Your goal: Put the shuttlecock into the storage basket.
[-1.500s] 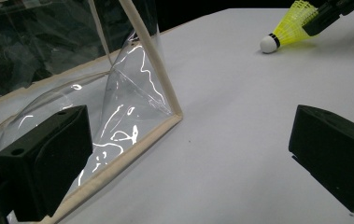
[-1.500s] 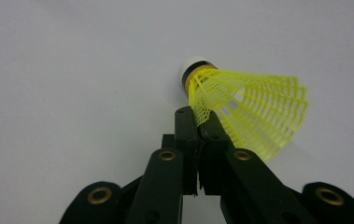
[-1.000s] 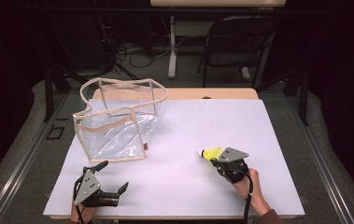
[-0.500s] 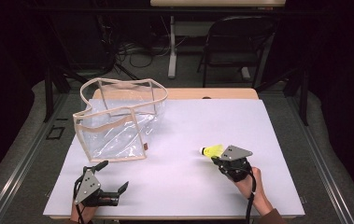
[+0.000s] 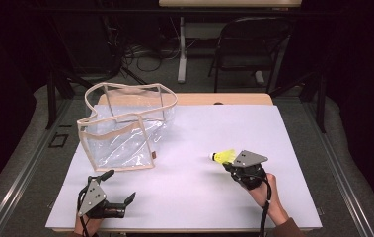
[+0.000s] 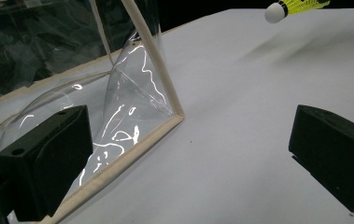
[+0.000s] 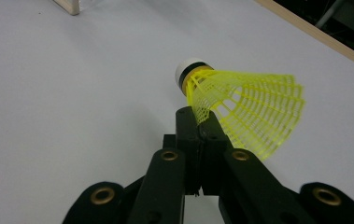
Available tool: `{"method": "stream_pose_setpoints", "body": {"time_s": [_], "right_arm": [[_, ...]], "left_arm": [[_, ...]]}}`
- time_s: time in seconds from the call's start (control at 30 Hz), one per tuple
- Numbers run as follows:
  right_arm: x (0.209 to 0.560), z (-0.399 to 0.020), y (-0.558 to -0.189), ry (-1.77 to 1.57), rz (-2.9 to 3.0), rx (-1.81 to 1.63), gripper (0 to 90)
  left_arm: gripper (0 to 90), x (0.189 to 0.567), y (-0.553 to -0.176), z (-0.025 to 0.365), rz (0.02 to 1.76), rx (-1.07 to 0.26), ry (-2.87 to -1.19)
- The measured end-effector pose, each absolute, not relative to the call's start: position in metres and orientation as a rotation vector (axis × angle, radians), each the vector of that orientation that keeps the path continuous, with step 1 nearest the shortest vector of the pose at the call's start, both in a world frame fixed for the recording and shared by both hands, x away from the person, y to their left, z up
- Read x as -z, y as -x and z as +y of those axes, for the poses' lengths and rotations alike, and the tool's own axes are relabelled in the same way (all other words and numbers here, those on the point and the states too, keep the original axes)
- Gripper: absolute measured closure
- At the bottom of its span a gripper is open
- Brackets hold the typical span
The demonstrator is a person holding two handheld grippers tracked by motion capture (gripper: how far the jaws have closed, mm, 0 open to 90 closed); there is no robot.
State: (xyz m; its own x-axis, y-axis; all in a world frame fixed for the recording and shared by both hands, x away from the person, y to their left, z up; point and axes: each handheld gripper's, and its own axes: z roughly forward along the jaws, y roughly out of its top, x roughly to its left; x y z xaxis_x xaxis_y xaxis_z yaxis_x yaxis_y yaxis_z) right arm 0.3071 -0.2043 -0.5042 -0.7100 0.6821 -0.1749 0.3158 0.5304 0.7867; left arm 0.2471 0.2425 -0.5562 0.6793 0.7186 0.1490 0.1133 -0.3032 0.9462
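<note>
A yellow plastic shuttlecock (image 5: 224,156) with a white cork tip hangs just above the white table, held by its mesh skirt. My right gripper (image 5: 228,165) is shut on that skirt; in the right gripper view the shuttlecock (image 7: 240,102) sticks out past the closed right gripper (image 7: 200,116), cork pointing away. My left gripper (image 5: 119,186) rests open at the front left of the table with nothing between its jaws. In the left gripper view, the open left gripper (image 6: 191,149) faces a corner of a clear bag (image 6: 48,60), and the shuttlecock (image 6: 296,6) shows at top right.
The clear plastic bag (image 5: 120,133) with beige trim stands open-topped on the back left of the white table (image 5: 224,123). A folding chair (image 5: 253,44) and cables lie on the floor beyond the table's far edge.
My right gripper with the shuttlecock has drifted very slightly up the picture. The left gripper and the bag have not moved.
</note>
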Motion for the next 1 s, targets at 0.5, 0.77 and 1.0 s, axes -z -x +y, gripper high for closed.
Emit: {"method": "stream_pose_setpoints", "body": {"time_s": [0.5,0.77,1.0], "right_arm": [[0.489,-0.210,-0.306,-0.813,2.273,-1.062,89.9],[0.472,-0.212,-0.305,-0.791,2.245,-1.096,90.0],[0.464,-0.211,-0.306,-0.772,2.242,-1.098,90.0]], "left_arm": [[0.0,0.556,-0.247,0.242,0.657,-0.694,-1.803],[0.0,0.556,-0.247,0.242,0.659,-0.693,-1.800],[0.0,0.556,-0.248,0.241,0.660,-0.693,-1.804]]}}
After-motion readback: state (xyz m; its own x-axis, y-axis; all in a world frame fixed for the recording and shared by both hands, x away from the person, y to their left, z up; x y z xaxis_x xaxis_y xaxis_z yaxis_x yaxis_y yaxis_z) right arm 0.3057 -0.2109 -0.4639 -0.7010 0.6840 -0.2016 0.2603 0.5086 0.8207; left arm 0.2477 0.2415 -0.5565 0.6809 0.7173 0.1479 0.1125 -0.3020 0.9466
